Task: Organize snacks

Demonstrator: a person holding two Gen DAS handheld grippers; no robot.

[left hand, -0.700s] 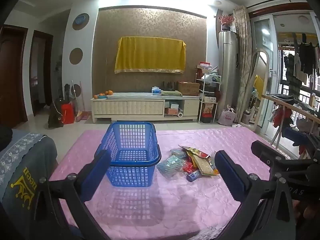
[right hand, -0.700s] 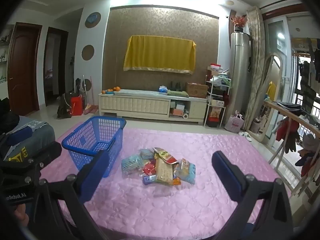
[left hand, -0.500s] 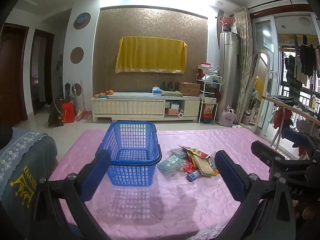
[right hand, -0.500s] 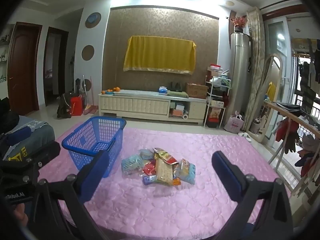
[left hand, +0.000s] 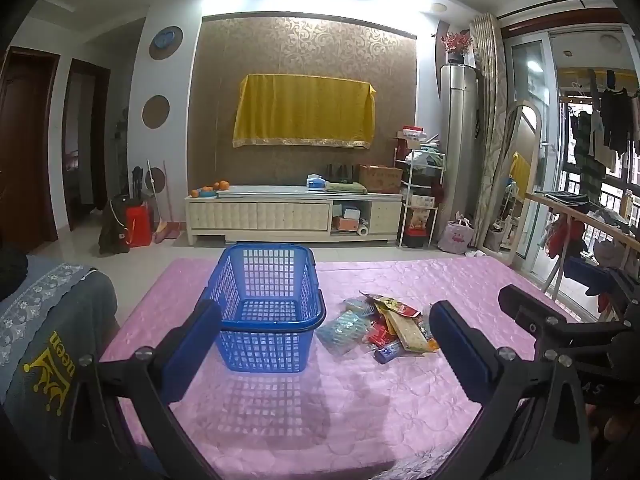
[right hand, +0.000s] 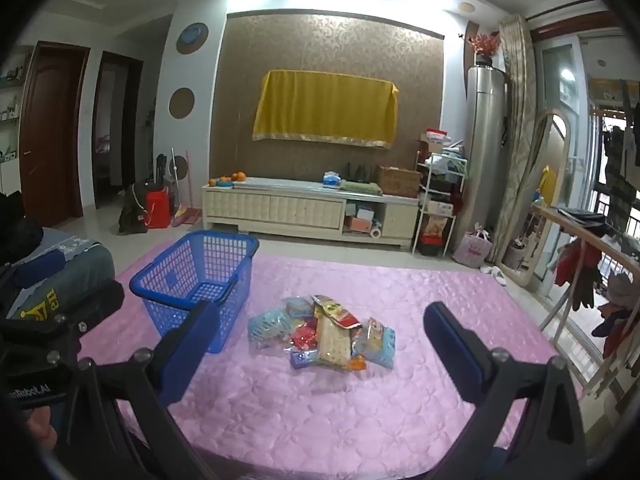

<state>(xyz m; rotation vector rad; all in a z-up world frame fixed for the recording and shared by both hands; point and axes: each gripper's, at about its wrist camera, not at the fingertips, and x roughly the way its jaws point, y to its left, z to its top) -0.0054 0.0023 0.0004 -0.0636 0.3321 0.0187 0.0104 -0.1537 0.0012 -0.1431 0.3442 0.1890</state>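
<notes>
Snacks: a loose heap of packets (right hand: 324,340) lies near the middle of the pink quilted mattress (right hand: 360,412), a little toward its far edge; none is in the basket yet.
Top of heap: a long flat cracker packet (right hand: 334,338) with a red-and-yellow end lies across the others, the easiest first pick by my reading.
Sides of heap: pale blue clear bags (left hand: 344,330) on the basket side, another blue packet (right hand: 380,344) on the far side, small red (right hand: 304,336) and purple (right hand: 302,358) pieces tucked beneath.
Handling: these look light, thin and crinkly, with slick film; likely soft and crushable, so pinch a sealed edge or a flat end, not the middle.
Risk: overlapping wrappers may drag a neighbour along or slip from the pads.
Basket: blue mesh basket (left hand: 266,308), upright and empty, just beside the heap, toward the mattress's left edge; stiff plastic, handle folded down on the rim.
Left claw: (left hand: 320,350) spread wide, holding nothing, short of the basket and heap.
Right claw: (right hand: 320,350) spread wide too, empty, aimed at the heap from the near edge.
Beyond: a grey cushion (left hand: 44,344) off the left edge, a cream cabinet (right hand: 296,210) against the far wall.
</notes>
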